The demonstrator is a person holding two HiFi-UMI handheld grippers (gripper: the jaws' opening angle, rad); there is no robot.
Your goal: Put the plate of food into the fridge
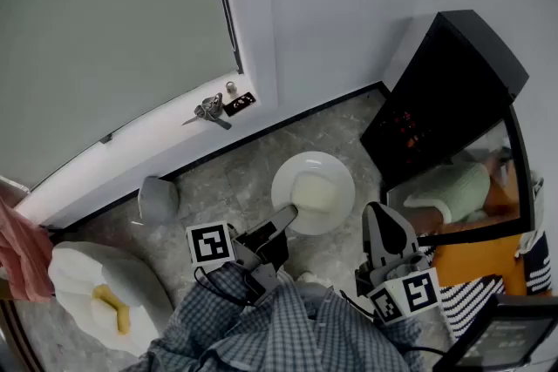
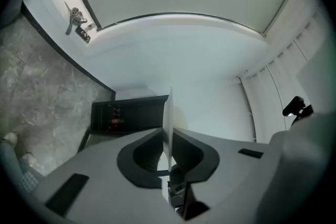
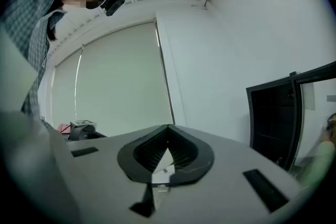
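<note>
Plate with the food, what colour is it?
White; the plate shows best in the head view.

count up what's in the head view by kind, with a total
grippers: 2, the left gripper and the right gripper
plate of food: 1
fridge: 1
small grey object on the floor: 1
white thing with a yellow piece on it: 1
total: 6

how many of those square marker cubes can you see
2. One cube sits on the left gripper, which is shut on the rim of the plate. The other sits on the right gripper, shut with nothing in it. None seems hidden.
</note>
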